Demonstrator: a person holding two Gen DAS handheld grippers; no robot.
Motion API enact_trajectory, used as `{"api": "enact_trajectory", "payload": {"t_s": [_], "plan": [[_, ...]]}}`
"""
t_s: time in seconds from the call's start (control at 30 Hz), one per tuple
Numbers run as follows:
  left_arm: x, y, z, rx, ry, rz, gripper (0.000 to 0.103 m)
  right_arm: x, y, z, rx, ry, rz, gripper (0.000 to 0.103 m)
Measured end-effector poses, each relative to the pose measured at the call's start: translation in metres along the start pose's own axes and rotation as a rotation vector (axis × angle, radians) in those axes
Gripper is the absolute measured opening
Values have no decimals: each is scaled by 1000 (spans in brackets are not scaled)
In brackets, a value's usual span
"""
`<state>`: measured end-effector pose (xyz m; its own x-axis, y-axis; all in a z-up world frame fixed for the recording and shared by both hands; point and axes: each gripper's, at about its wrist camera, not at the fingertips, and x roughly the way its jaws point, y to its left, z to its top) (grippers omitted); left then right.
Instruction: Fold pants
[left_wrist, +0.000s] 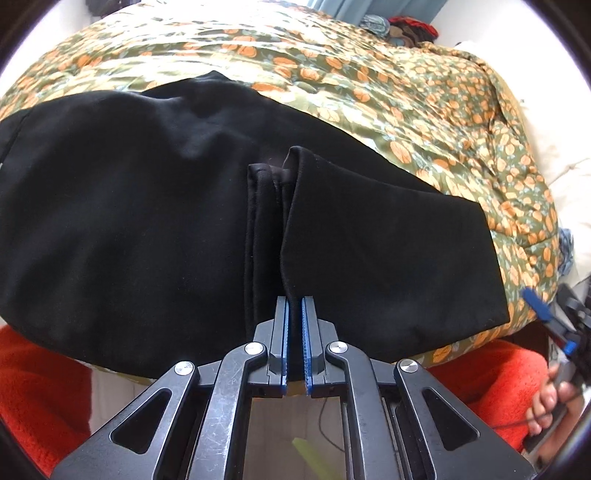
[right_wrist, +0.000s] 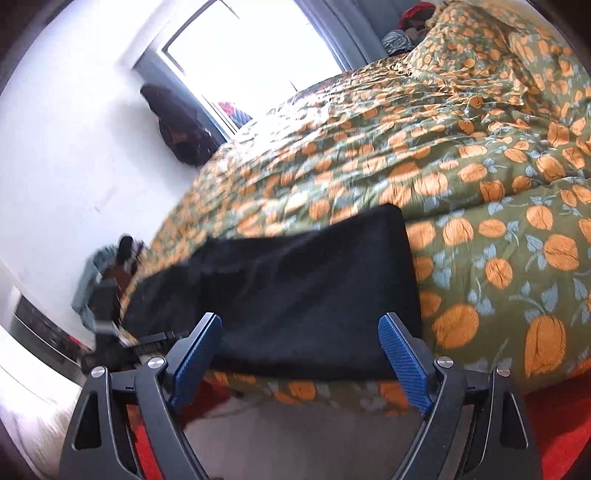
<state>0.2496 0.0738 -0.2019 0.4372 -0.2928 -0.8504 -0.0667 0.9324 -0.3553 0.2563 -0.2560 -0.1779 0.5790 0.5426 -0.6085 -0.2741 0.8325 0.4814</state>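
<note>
while the black pants (left_wrist: 147, 206) are spread across the lower and left part of the left wrist view, a folded layer with a stitched hem is seen lying over them toward the right of centre, its edge running down the middle of the frame. that edge is pinched between the blue pads (left_wrist: 307, 325) of the left gripper (left_wrist: 295, 301), whose jaws are drawn almost together at the bottom centre with only the cloth between them. in the right wrist view the same pants (right_wrist: 295, 295) are seen as a dark, slightly blurred band across the lower middle, with one squared end at the upper right of the band. the right gripper (right_wrist: 300, 339) is held with its jaws spread wide at the bottom of that frame, one blue finger at either side of the cloth's near edge, and nothing is gripped by it. the pants are carried on a green bedspread (left_wrist: 369, 96) printed with orange flowers, which fills the upper half of the left wrist view and the right side of the right wrist view. a bright window (right_wrist: 251, 55) is seen at the upper centre of the right wrist view. red fabric (left_wrist: 37, 380) is visible along the lower corners of the left wrist view.
</note>
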Motion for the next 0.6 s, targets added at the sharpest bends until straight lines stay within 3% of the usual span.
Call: {"api": "enact_trajectory", "payload": {"t_s": [0.1, 0.13, 0.27, 0.4, 0.53, 0.6], "plan": [[1, 3, -1, -5, 6, -5, 5, 47, -33, -9, 110, 200, -31, 84], [1, 3, -1, -3, 6, -3, 6, 54, -38, -11, 117, 229, -56, 75], [-1, 1, -2, 13, -2, 3, 6, 36, -21, 18, 87, 162, -35, 73], [0, -1, -1, 17, 3, 12, 7, 40, -4, 55, -2, 103, -77, 75], [2, -2, 0, 28, 6, 12, 7, 92, -28, 51, 16, 241, -158, 79], [2, -4, 0, 33, 5, 15, 8, 96, -26, 44, -29, 248, -197, 74]]}}
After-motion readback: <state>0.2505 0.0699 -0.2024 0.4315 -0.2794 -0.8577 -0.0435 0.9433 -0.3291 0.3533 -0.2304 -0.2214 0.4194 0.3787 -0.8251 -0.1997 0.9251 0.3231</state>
